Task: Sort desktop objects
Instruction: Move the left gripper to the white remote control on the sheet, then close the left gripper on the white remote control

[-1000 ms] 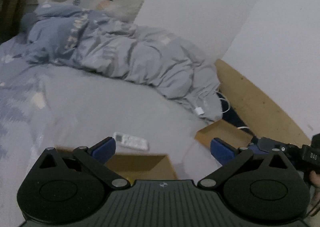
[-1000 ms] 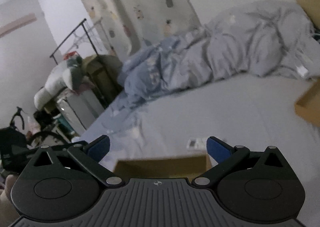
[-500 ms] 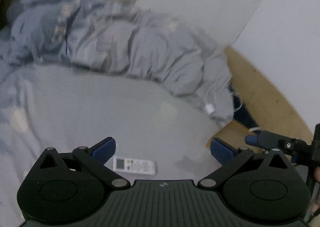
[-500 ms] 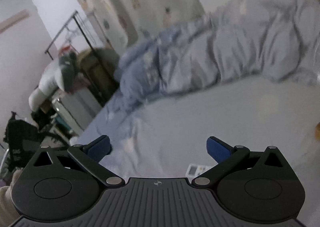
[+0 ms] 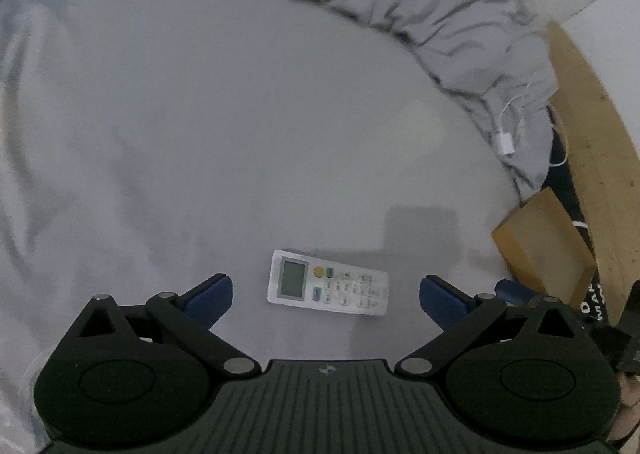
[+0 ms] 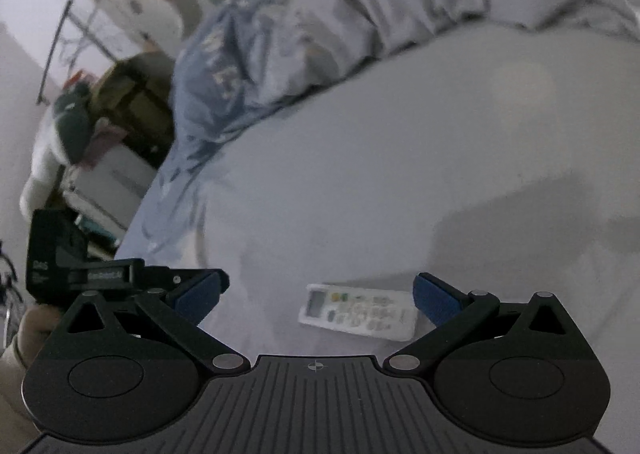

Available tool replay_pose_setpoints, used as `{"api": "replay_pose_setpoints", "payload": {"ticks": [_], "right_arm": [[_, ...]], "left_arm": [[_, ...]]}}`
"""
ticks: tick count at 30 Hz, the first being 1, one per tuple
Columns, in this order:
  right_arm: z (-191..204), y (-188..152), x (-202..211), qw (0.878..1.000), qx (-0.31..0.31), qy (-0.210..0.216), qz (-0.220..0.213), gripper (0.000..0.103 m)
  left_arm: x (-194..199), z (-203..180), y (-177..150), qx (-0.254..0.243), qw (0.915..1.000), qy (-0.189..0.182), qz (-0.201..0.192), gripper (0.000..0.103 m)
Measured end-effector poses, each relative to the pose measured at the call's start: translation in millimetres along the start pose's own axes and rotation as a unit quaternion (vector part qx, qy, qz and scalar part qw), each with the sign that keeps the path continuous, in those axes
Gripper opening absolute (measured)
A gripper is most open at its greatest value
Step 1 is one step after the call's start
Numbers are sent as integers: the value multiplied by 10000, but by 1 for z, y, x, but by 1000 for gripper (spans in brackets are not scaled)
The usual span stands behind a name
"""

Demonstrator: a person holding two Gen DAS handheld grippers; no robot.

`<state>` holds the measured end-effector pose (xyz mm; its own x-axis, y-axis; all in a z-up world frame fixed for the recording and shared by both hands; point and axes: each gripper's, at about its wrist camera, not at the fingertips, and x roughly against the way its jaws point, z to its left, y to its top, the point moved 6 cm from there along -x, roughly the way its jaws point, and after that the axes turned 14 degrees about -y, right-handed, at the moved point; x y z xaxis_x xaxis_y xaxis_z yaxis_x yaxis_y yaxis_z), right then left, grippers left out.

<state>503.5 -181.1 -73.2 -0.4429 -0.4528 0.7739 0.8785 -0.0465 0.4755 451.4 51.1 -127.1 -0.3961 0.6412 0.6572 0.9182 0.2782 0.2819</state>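
Note:
A white remote control (image 5: pixel 328 288) with a small screen and coloured buttons lies flat on the grey bed sheet (image 5: pixel 240 134). My left gripper (image 5: pixel 326 296) hovers just above it, open, with the remote between the blue fingertips and nothing held. In the right wrist view the same remote control (image 6: pixel 358 312) lies just inside my right gripper (image 6: pixel 320 294), close to its right fingertip. That gripper is open and empty too. The left gripper's black body (image 6: pixel 80 270) shows at the left edge there.
A crumpled grey-blue duvet (image 5: pixel 420 2) is heaped along the far side of the bed. A brown cardboard box (image 5: pixel 544 246) sits at the right bed edge beside a wooden board (image 5: pixel 592 142). A white charger cable (image 5: pixel 506 142) hangs on the duvet. Clutter and a clothes rack (image 6: pixel 80 54) stand left.
Both grippers have tilted down and moved toward the bed. The remote has come from the lower edge into the gap between the fingers. The cardboard box in front has dropped out of view.

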Motion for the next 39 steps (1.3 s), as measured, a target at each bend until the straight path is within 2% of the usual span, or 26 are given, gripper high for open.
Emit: {"api": "replay_pose_setpoints", "payload": {"ticks": [4, 7, 12, 15, 18, 20, 23, 26, 31, 32, 33, 35, 39], "right_arm": [[-10, -7, -26, 9998, -63, 10, 209, 101], [-16, -14, -45, 9993, -76, -8, 373, 87], [-31, -27, -60, 9977, -153, -127, 642, 80], [-39, -32, -69, 9968, -350, -71, 721, 71], [-42, -37, -78, 9962, -374, -48, 785, 65], [-41, -41, -82, 9960, -370, -52, 807, 58], [-39, -45, -86, 9959, -353, -82, 826, 54], [-37, -49, -90, 9958, -335, -111, 844, 49], [-34, -57, -97, 9956, -306, -160, 874, 42], [-33, -58, -98, 9955, -301, -170, 881, 38], [-32, -60, -99, 9955, -295, -180, 887, 38], [-31, -61, -101, 9954, -281, -201, 896, 38], [-39, -46, -89, 9960, -223, -238, 829, 38]], "left_arm": [[-23, 10, 5, 55, 9992, 192, 344, 96], [-38, 17, 5, 92, 9979, 294, 570, 93], [-60, 26, 7, 244, 9955, 339, 848, 89], [-67, 30, 5, 279, 9948, 343, 922, 82], [-75, 33, 9, 281, 9946, 297, 954, 82], [-76, 33, 10, 278, 9946, 282, 955, 82], [-77, 32, 9, 187, 9944, 300, 996, 82], [-80, 30, 6, 229, 9935, 203, 1095, 73], [-81, 28, 2, 155, 9934, 373, 1073, 69], [-80, 28, 2, 146, 9933, 420, 1066, 64], [-79, 28, 1, 124, 9931, 473, 1068, 59], [-77, 27, 0, 96, 9925, 547, 1086, 55], [-74, 20, -8, 28, 9914, 599, 1165, 54]]}}
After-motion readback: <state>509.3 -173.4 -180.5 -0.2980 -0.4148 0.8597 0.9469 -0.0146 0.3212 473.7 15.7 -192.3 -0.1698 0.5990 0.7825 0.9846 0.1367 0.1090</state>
